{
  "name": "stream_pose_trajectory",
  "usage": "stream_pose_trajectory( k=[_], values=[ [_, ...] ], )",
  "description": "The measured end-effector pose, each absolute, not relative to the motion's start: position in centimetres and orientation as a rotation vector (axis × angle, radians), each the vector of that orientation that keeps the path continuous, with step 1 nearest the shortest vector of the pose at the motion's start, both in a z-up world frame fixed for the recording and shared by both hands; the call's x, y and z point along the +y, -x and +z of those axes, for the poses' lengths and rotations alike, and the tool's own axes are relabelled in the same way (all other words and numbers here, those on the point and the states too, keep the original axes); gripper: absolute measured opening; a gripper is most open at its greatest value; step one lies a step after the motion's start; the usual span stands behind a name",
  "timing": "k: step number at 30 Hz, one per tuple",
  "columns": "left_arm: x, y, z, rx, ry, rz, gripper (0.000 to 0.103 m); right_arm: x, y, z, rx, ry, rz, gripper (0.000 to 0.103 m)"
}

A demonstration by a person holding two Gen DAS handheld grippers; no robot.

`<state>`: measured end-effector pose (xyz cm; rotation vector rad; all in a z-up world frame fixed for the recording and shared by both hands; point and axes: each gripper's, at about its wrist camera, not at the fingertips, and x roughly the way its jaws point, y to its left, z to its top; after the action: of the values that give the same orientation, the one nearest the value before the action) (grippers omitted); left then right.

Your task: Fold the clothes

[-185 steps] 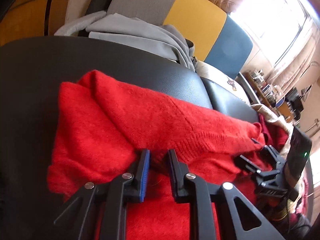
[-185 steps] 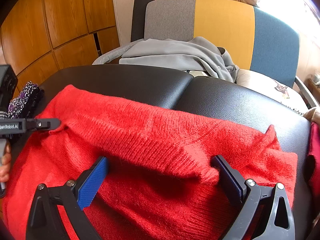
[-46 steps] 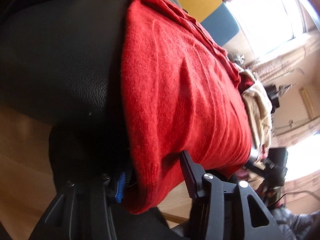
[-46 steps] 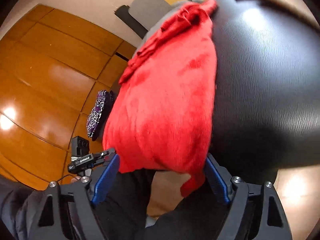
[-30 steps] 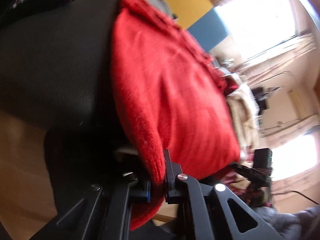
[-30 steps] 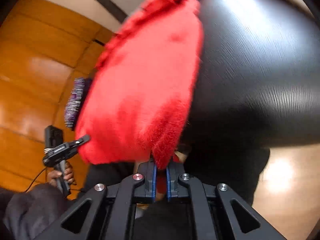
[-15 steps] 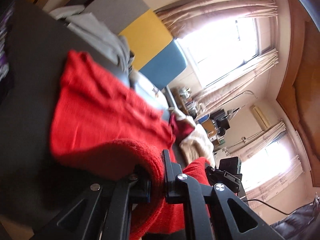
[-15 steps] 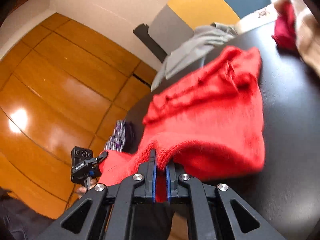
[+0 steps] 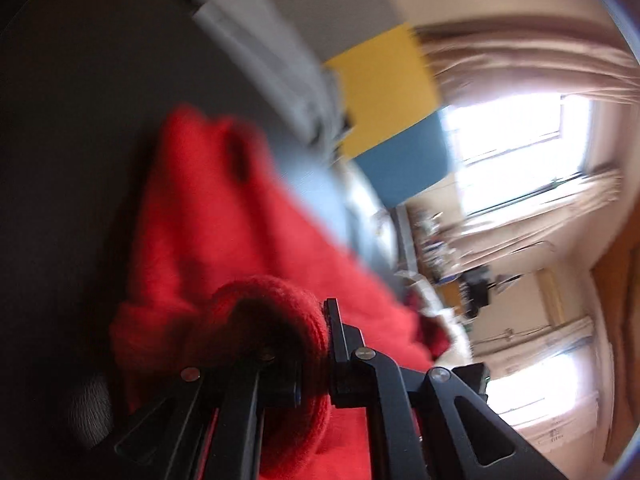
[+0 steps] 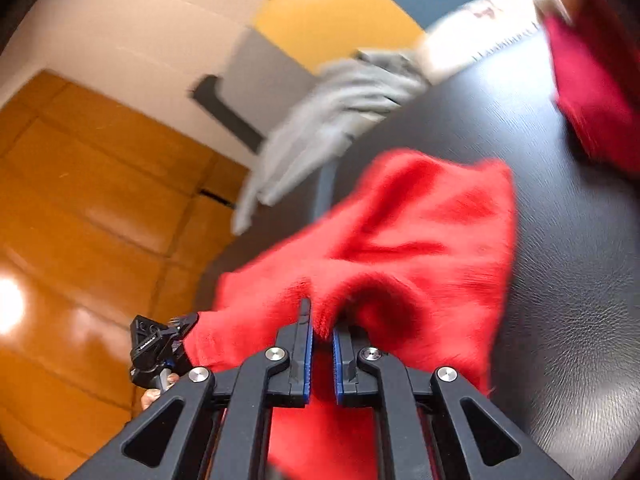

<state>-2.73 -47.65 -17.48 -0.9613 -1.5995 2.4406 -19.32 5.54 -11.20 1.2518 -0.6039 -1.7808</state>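
A red knit sweater (image 9: 224,224) lies on a black leather surface (image 9: 72,120), with its near edge lifted. My left gripper (image 9: 312,336) is shut on a bunched fold of the sweater's hem. In the right wrist view my right gripper (image 10: 322,320) is shut on the other end of the hem of the sweater (image 10: 400,236), which drapes away over the black surface (image 10: 572,280). The left gripper (image 10: 160,344) shows at the lower left of that view, held in a hand. Both views are motion-blurred.
A grey garment (image 10: 340,104) lies at the far edge of the black surface, in front of a grey, yellow and blue chair back (image 10: 332,12). A darker red cloth (image 10: 596,88) sits at the far right. Orange wood panels (image 10: 80,200) stand to the left.
Both grippers, which shut on the hem hanging over the front edge a second ago, have lifted it and carried it up and forward over the black surface. The sweater's body now bunches beneath.
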Motion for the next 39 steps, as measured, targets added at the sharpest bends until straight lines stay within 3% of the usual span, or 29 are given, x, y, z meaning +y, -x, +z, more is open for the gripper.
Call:
stream_pose_trajectory(
  k=[11,16,20,22,25,27,28,31,39],
  values=[
    [-43.6,-6.3,-18.1,-1.576,1.035,2.43,0.006,9.8,13.9,-13.6,-0.647,-1.27,-1.717,0.006],
    [-43.3,-9.1,-16.7,-1.669,0.963,2.387,0.017,10.0,12.2,-12.1,-0.701,-1.211,-1.655,0.032],
    [-42.3,-9.4,-15.9,-1.64,1.005,2.364,0.026,8.3,11.0,-10.8,-0.634,-1.203,-1.603,0.034],
    [-41.8,-9.1,-16.0,-1.596,1.066,2.377,0.028,7.4,10.3,-10.8,-0.57,-1.216,-1.599,0.04],
    [-41.4,-8.5,-16.2,-1.528,1.124,2.391,0.026,6.1,10.1,-11.0,-0.469,-1.245,-1.645,0.038],
    [-41.1,-7.8,-15.5,-1.508,1.081,2.373,0.016,5.2,10.1,-11.0,-0.411,-1.258,-1.663,0.024],
    [-41.4,-7.6,-15.0,-1.527,1.021,2.351,0.016,4.6,10.2,-10.6,-0.394,-1.245,-1.655,0.018],
    [-42.6,-7.2,-13.8,-1.576,0.858,2.285,0.016,4.8,11.1,-9.2,-0.463,-1.171,-1.629,0.018],
    [-45.7,-3.8,-15.2,-1.731,0.898,2.274,0.022,3.6,15.4,-9.4,-0.562,-1.173,-1.65,0.019]
  ],
)
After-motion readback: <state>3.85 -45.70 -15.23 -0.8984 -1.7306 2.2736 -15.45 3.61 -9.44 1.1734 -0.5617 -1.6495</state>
